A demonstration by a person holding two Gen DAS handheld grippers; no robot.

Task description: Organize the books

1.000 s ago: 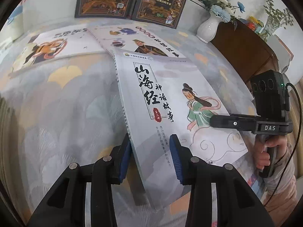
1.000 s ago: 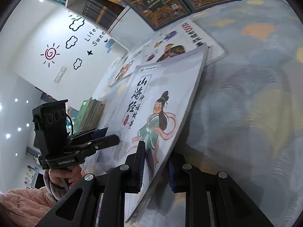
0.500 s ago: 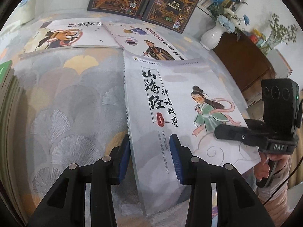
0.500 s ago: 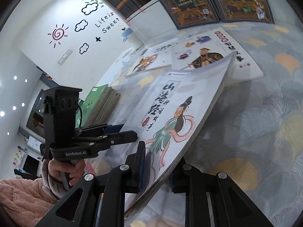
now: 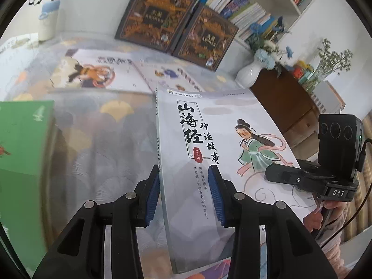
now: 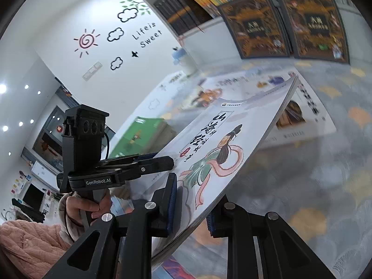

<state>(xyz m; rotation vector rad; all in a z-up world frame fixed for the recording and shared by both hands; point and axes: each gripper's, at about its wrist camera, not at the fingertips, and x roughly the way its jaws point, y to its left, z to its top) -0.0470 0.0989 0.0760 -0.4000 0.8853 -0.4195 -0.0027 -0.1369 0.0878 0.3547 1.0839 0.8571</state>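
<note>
We had the storybook (image 5: 209,148) pinched by both claws, left gripper (image 5: 183,197) on its spine side, right gripper (image 6: 193,204) on its open edge, sharing the floppy cover's weight above the patterned cloth (image 5: 97,153).

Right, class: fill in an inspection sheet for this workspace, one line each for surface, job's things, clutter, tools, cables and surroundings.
Surface: grey patterned tablecloth with yellow fan shapes.
Job's things: white storybook lifted at a tilt; two picture books flat behind it; green book stack to the left; two dark boxed volumes leaning on the shelf.
Clutter: white vase of flowers.
Tools: left tool shut on the storybook's spine edge; right tool shut on its opposite edge.
Cables: a black cable from the right tool's camera unit.
Surroundings: bookshelf, wooden cabinet, wall decals.
</note>
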